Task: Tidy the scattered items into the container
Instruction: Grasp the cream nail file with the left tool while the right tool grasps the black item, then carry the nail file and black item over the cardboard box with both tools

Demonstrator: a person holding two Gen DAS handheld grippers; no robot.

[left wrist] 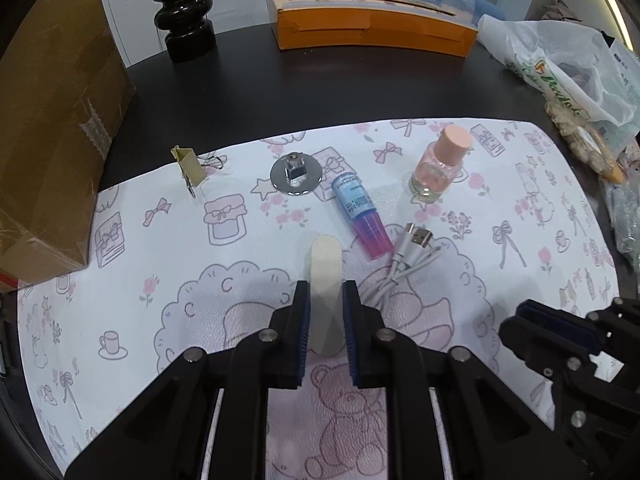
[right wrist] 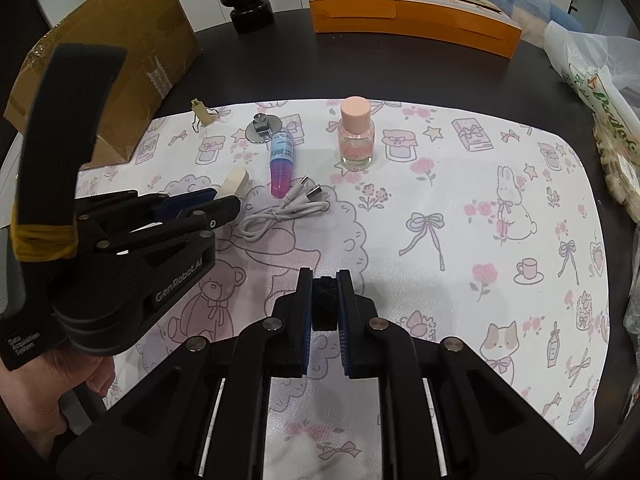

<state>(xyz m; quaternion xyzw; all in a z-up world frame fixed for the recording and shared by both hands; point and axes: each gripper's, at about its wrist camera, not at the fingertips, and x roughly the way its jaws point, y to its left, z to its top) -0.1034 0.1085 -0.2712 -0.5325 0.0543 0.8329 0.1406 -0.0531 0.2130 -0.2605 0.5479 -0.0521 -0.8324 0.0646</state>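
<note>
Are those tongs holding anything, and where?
Left tongs grip a flat cream oval stick around its middle. Right tongs pinch a small black fuzzy piece.

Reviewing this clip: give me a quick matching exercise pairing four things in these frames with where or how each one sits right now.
Things:
1. beige nail file
2. perfume bottle
3. white cable
4. small black item

States:
A. upright on the mat, pink cap on
B. clamped in the right tongs
C. clamped in the left tongs
D. coiled loosely on the mat

Pairs: 1-C, 2-A, 3-D, 4-B
</note>
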